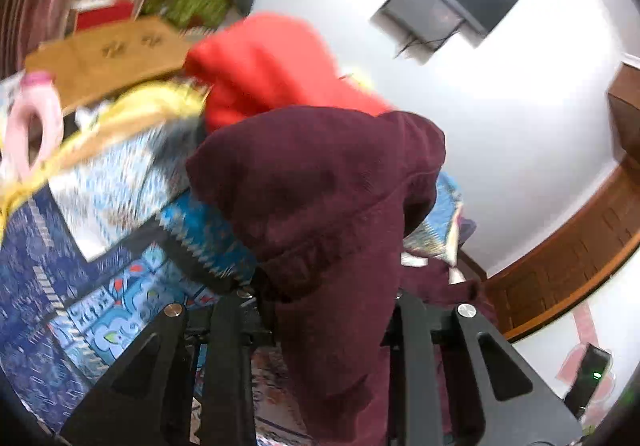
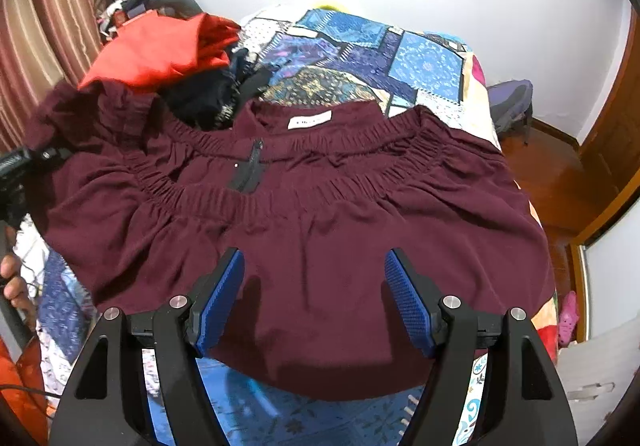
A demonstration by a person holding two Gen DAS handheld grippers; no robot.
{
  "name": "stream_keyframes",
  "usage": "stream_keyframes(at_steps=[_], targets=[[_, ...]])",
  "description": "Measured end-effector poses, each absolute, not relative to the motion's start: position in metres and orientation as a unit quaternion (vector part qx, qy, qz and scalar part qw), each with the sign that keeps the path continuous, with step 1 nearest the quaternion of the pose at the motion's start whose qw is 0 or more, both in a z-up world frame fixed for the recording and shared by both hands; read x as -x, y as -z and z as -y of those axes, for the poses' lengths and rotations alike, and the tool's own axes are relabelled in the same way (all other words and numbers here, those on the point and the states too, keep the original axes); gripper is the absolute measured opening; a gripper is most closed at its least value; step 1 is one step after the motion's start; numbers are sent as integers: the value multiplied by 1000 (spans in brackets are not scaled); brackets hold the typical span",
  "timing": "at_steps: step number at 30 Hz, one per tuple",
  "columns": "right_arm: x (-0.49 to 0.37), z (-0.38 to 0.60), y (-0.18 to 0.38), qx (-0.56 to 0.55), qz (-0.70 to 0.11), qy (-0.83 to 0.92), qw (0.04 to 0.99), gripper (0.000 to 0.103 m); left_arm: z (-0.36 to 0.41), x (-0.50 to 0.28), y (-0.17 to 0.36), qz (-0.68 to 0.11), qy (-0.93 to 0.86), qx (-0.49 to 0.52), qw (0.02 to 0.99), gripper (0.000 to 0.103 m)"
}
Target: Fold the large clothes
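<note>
A large maroon garment (image 2: 304,214) with an elastic waistband, a short zipper and a white label lies spread on the bed. My right gripper (image 2: 316,302) is open, its blue pads (image 2: 222,302) hovering just above the garment's near hem. My left gripper (image 1: 328,310) is shut on the maroon garment (image 1: 320,206), lifting its left edge so the cloth bunches and drapes between the fingers. The left gripper also shows at the left edge of the right wrist view (image 2: 20,166).
A red garment (image 2: 160,46) and dark clothes (image 2: 208,102) are piled at the bed's far left. The patchwork quilt (image 2: 360,54) covers the bed. A curtain (image 2: 48,38) hangs left, a wooden door (image 2: 612,142) right. A cardboard box (image 1: 104,54) and pink bottle (image 1: 32,118) sit left.
</note>
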State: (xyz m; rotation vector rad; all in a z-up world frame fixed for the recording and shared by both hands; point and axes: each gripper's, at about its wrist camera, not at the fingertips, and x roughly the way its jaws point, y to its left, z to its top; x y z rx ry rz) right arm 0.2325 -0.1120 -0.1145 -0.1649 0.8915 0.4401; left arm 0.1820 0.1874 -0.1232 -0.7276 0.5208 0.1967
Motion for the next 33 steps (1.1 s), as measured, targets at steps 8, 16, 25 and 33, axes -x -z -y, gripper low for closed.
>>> stream_keyframes(at_steps=[8, 16, 25, 33], targets=[[-232, 79, 114, 52, -453, -279, 845, 69, -194, -181, 46, -201, -97, 313, 923, 25], [-229, -6, 167, 55, -528, -356, 769, 72, -177, -206, 39, -230, -136, 247, 931, 24], [-235, -9, 178, 35, -550, -397, 734, 73, -107, -249, 47, -257, -107, 159, 947, 24], [-254, 115, 130, -24, -481, -293, 826, 71, -19, -286, 50, -278, -14, 128, 952, 24]])
